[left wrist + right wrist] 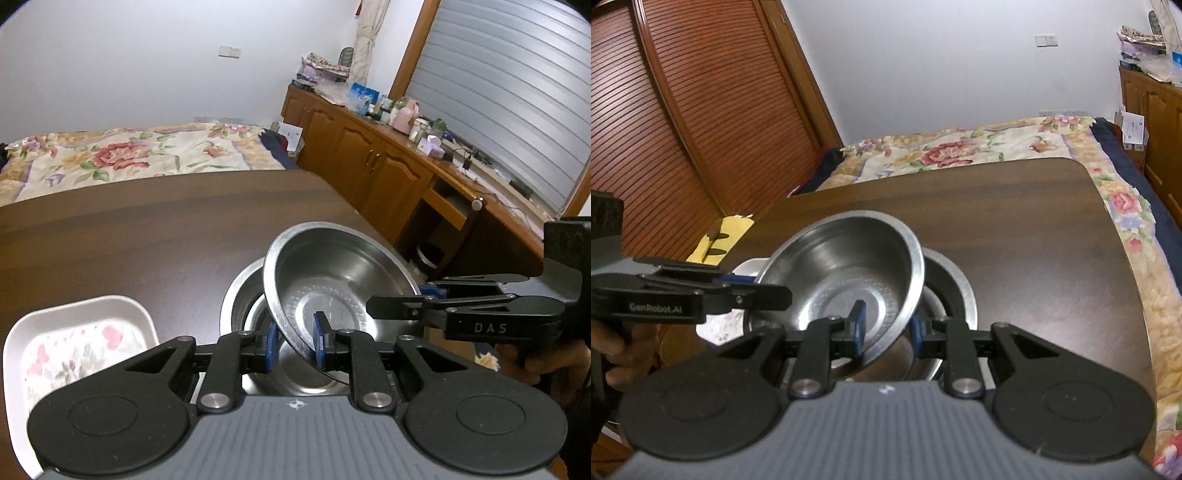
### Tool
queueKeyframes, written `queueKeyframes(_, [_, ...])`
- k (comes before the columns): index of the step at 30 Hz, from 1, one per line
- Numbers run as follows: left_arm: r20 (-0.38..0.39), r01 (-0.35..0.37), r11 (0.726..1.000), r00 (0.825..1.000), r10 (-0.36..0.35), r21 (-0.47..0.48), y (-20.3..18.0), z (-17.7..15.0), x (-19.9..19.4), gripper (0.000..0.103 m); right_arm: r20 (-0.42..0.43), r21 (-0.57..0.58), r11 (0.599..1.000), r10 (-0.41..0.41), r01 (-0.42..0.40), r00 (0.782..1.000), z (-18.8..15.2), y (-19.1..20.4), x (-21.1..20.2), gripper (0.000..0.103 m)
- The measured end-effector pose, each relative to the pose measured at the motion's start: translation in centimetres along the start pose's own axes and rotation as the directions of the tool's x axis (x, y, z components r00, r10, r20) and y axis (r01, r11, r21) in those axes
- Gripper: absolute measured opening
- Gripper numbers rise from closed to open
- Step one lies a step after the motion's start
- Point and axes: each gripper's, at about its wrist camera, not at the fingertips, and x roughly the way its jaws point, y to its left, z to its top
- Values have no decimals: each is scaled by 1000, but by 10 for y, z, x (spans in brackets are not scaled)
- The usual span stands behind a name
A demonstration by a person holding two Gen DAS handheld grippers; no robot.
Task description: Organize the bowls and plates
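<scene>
The rim of a tilted steel bowl (332,280) is pinched by the left tongs (295,345) and, on the opposite side, by the right tongs (884,332). It is held over a second bowl (240,295) on the table (147,229). Thin, stiff, slippery metal is judged; rim grips suit it.

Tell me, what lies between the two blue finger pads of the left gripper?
The rim of the tilted round steel bowl sits between the pads of the left gripper, above a second steel bowl. The left wrist view shows this.
</scene>
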Motion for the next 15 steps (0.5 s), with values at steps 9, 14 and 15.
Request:
queueKeyframes(9, [-10, -49, 998, 999, 49, 50, -4, -12, 10, 22, 30, -109, 989, -100, 102, 995, -14, 14, 5, 26])
queueKeyframes(14, [-11, -89, 991, 996, 91, 99, -7, -18, 15, 22, 38, -159, 976, -146, 150, 989, -17, 17, 9, 26])
queueKeyframes(15, [-13, -93, 990, 995, 95, 103, -7, -18, 16, 22, 40, -167, 973, -153, 158, 987, -17, 18, 10, 26])
